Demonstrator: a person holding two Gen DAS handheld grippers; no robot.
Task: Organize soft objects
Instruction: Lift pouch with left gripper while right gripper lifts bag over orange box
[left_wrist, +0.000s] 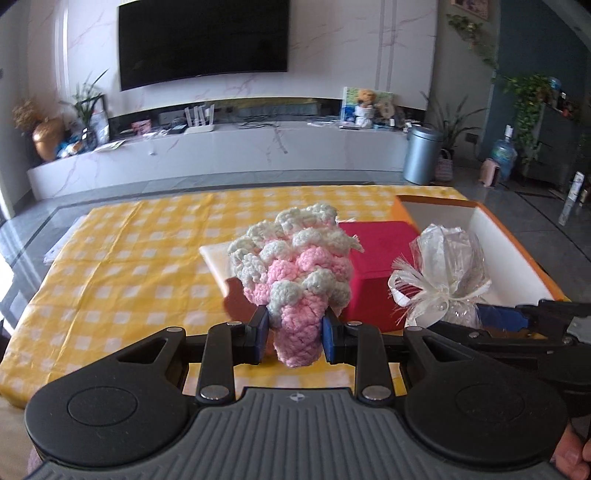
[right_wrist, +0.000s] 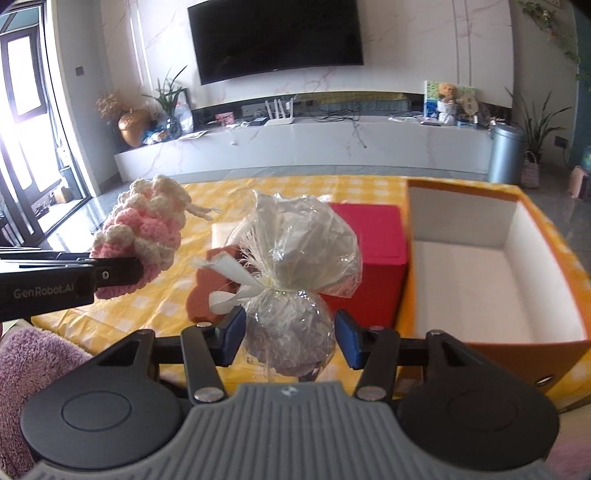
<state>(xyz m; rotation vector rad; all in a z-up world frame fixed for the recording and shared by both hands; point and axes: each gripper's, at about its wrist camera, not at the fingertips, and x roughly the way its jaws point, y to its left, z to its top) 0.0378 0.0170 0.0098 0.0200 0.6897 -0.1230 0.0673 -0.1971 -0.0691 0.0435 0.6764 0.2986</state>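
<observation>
Left wrist view: left hand-held gripper (left_wrist: 294, 329) clamps the crocheted pink-and-white piece (left_wrist: 295, 275), long axis upright, above the surface (left_wrist: 110, 280).

Right wrist view: right hand-held gripper (right_wrist: 290, 338) grasps the cellophane-wrapped bundle (right_wrist: 295, 273); the open orange box (right_wrist: 491, 280) lies just right, nearer this hand.

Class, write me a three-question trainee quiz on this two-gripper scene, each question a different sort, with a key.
1. True or false: the left gripper is shut on the pink and white crocheted yarn bundle.
2. Multiple choice: the right gripper grips the cellophane-wrapped ball tied with white ribbon at A) its ribbon, B) its round lower part, C) its crinkled top.
3. Fill in: the orange-sided open cardboard box with white inside stands on the ______ side of the red box, seen from the right wrist.

Key: 1 true; 2 B; 3 right.
</observation>
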